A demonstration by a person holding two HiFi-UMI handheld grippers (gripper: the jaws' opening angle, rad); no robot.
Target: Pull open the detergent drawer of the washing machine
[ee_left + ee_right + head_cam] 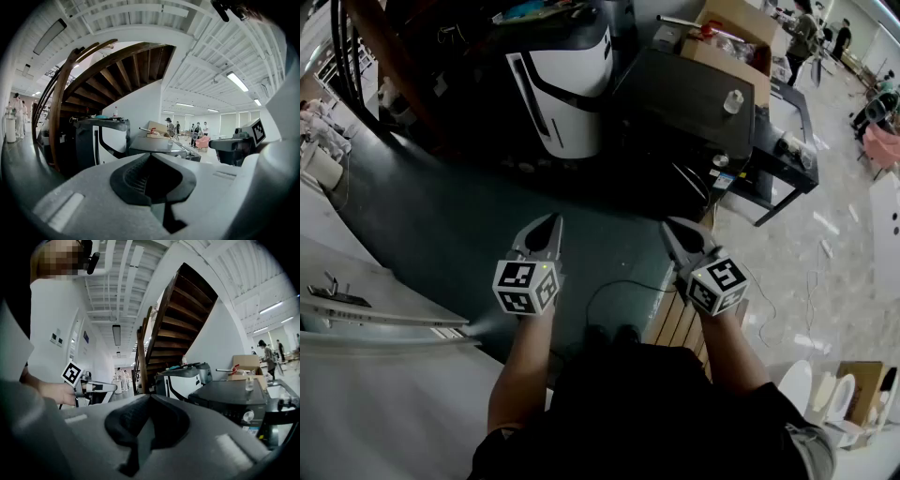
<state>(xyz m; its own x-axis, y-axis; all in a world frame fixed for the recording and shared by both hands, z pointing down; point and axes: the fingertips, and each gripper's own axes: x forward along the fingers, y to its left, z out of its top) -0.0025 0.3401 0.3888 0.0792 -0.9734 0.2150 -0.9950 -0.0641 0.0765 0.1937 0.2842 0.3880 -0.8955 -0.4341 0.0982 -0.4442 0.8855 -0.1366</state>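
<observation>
The washing machine (684, 103) is a dark grey box standing on the floor ahead of me, right of centre, with a small clear bottle (733, 101) on its top. Its front panel with a round knob (248, 416) shows in the right gripper view; I cannot make out the detergent drawer. My left gripper (555, 218) and right gripper (667, 225) are held side by side at waist height, well short of the machine. Both point towards it, jaws shut, with nothing between them. From its own camera each one, left gripper (151, 154) and right gripper (149, 396), shows closed tips.
A white and black appliance (567, 80) stands left of the washing machine. A cardboard box (727, 37) lies behind it and a black cart (783, 164) to its right. A wooden staircase (61, 93) rises at the left. A white counter (356, 309) is beside me, a wooden pallet (680, 323) by my feet.
</observation>
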